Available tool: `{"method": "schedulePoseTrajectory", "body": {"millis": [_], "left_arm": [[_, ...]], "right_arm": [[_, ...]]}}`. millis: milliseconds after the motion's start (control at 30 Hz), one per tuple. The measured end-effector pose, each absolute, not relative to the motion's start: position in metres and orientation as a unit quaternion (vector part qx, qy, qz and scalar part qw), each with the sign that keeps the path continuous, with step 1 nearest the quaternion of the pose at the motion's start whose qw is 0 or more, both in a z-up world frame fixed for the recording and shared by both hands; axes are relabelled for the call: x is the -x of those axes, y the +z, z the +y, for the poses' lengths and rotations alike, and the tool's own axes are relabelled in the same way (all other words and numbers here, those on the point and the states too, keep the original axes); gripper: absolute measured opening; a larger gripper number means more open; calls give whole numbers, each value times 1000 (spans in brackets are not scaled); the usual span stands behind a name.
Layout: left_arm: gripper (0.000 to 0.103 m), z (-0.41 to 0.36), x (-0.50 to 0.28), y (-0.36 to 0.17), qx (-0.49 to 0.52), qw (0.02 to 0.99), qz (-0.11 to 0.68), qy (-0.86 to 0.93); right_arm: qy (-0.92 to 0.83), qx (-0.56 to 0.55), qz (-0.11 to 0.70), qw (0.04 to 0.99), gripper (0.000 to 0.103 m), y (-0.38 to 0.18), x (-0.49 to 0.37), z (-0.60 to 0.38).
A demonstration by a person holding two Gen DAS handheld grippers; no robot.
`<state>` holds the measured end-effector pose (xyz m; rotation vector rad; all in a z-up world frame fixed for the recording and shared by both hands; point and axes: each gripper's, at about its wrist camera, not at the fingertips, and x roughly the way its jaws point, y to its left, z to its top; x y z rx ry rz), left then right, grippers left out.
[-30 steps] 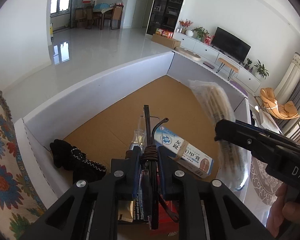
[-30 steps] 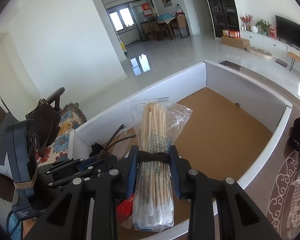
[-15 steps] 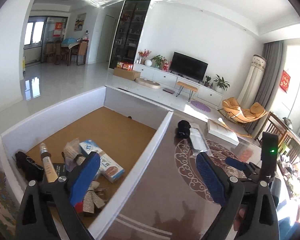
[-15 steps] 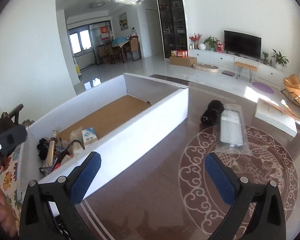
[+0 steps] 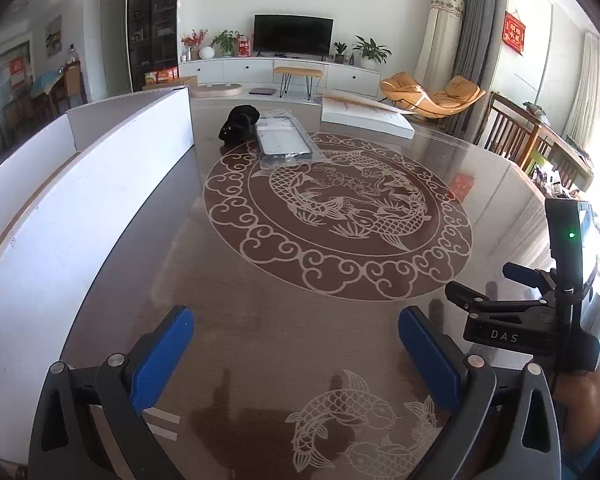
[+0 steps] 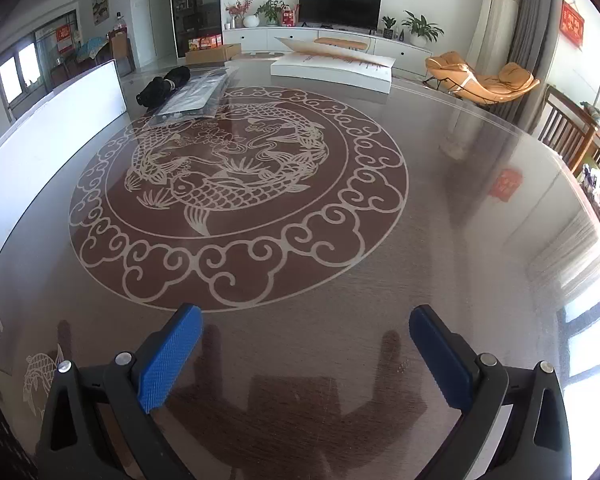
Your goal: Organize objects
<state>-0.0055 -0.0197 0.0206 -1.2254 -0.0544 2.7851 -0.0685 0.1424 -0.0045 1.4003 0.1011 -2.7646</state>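
Both grippers stand wide open over the glossy brown table with nothing between their blue pads. My left gripper (image 5: 296,324) hovers near the table's front, to the right of the white box wall (image 5: 80,208). My right gripper (image 6: 305,322) is over bare tabletop below the round fish pattern (image 6: 236,196). Far across the table lie a black bundle (image 5: 240,120) and a clear plastic packet (image 5: 282,140), side by side; they appear in the right wrist view as the bundle (image 6: 166,82) and packet (image 6: 196,94). The box's inside is hidden.
A flat white box (image 6: 332,66) lies at the table's far edge. The right hand's gripper body (image 5: 540,316) shows at the right of the left wrist view. Wooden chairs (image 6: 576,136) stand along the table's right side.
Both grippers let go of their items in the white box, opened wide and swung right, away from the box and out over the patterned tabletop.
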Motion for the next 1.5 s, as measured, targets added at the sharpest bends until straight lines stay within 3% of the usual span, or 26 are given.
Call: {"method": "schedulePoseTrajectory", "body": {"millis": [233,367,1500], "left_arm": [[103,-31,29,-18,432,-5,13,902],[103,-39,38,-32,464,-9,-8,886],[103,-50,80,-35,477,14,13,879]], "right_arm": [[-888,-460,21,24,103,-11,69,141],[-888,-460,18,21,103,-12,69,142],[-888,-460,18,22,103,-12,69,142]]}}
